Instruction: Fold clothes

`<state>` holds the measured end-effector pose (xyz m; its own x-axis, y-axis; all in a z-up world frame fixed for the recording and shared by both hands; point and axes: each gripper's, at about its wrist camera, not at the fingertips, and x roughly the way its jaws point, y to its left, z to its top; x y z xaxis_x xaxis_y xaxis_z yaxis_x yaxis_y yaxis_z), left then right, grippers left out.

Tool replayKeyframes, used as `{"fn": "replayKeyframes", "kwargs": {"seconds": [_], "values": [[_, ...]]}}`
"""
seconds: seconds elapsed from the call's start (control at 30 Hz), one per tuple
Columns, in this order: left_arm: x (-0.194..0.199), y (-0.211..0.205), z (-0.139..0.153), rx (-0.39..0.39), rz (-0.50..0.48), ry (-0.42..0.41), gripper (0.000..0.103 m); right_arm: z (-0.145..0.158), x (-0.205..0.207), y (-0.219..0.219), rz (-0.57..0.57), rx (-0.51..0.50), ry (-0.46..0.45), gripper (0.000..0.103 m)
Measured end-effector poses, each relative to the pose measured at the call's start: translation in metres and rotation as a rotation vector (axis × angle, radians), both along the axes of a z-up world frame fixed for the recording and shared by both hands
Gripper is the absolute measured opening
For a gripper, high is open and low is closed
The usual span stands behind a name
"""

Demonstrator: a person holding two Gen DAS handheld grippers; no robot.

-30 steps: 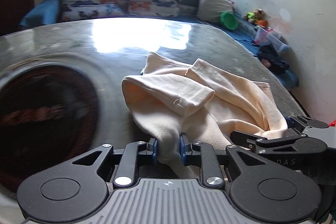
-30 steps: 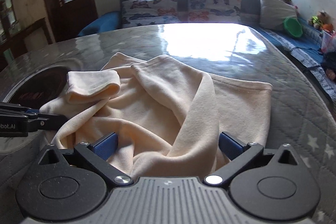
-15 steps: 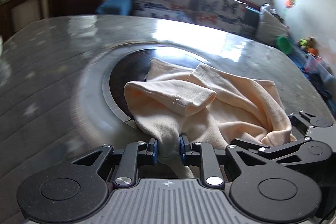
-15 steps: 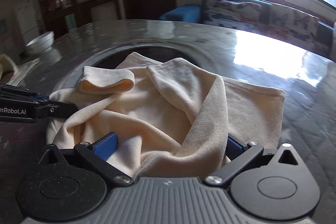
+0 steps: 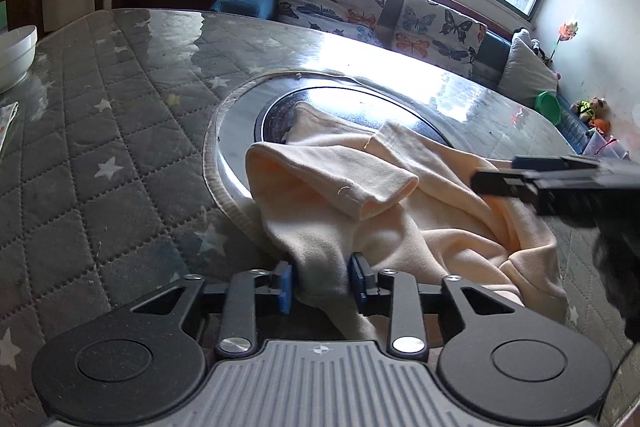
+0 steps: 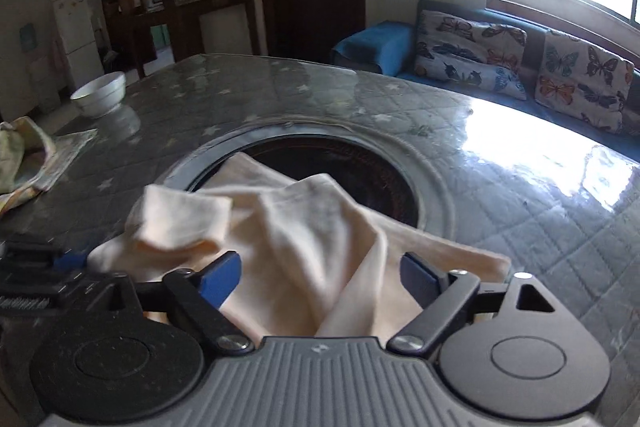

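Observation:
A cream garment (image 5: pixel 360 187) lies crumpled on the table, partly over a round dark inset (image 5: pixel 360 103). One folded cuff sticks up (image 6: pixel 180 223). A bunched edge of the garment hangs between the blue pads of my left gripper (image 5: pixel 322 283). Its jaws are opening and the pads no longer squeeze the cloth. My right gripper (image 6: pixel 320 279) stands wide over a thick ridge of the garment (image 6: pixel 320 227). Its jaws are closing, and the pads stay clear of the fabric. The right gripper's finger (image 5: pixel 500 183) shows at the right of the left wrist view.
The table has a grey quilted cover with stars under glass (image 5: pixel 100 147). A white bowl (image 6: pixel 100 93) and a heap of cloth on paper (image 6: pixel 24 155) sit at its far left. A sofa with butterfly cushions (image 6: pixel 472 47) runs behind.
Both grippers and the garment have shifted across the table, so the garment now lies over the round inset. The left jaws have widened off the cloth; the right jaws have narrowed a little.

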<state>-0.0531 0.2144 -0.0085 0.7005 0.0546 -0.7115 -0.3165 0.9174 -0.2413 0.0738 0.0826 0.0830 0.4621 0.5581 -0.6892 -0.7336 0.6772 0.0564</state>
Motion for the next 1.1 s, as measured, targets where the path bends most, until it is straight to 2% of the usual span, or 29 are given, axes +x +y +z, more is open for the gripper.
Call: {"fn": "replayKeyframes", "kwargs": {"seconds": [0.1, 0.27, 0.33, 0.37, 0.4, 0.53, 0.6, 0.8, 1.1], "values": [[-0.005, 0.006, 0.0, -0.009, 0.003, -0.002, 0.046, -0.006, 0.017, 0.009, -0.018, -0.024, 0.016, 0.082], [-0.014, 0.016, 0.002, -0.016, 0.008, -0.007, 0.054, -0.022, 0.04, 0.019, -0.033, -0.029, 0.093, 0.064], [-0.018, 0.018, 0.004, -0.011, 0.012, -0.013, 0.056, -0.028, 0.044, 0.02, -0.033, -0.021, 0.125, 0.049], [-0.019, 0.02, 0.006, -0.008, 0.014, -0.017, 0.057, -0.03, 0.046, 0.02, -0.032, -0.016, 0.14, 0.046], [-0.021, 0.019, 0.009, -0.003, 0.014, -0.024, 0.057, -0.032, 0.047, 0.019, -0.033, -0.012, 0.148, 0.035], [-0.027, 0.015, 0.02, 0.013, -0.001, -0.05, 0.059, -0.03, 0.041, 0.01, -0.052, -0.005, 0.102, 0.01], [-0.025, 0.007, 0.025, 0.022, -0.027, -0.065, 0.06, -0.025, 0.037, 0.005, -0.064, -0.001, 0.069, 0.006], [-0.008, -0.022, 0.032, 0.027, -0.114, -0.088, 0.061, 0.002, 0.018, -0.024, -0.103, 0.01, -0.041, 0.005], [0.02, -0.064, 0.029, 0.037, -0.243, -0.085, 0.061, 0.044, -0.037, -0.111, -0.211, 0.033, -0.182, 0.005]]}}
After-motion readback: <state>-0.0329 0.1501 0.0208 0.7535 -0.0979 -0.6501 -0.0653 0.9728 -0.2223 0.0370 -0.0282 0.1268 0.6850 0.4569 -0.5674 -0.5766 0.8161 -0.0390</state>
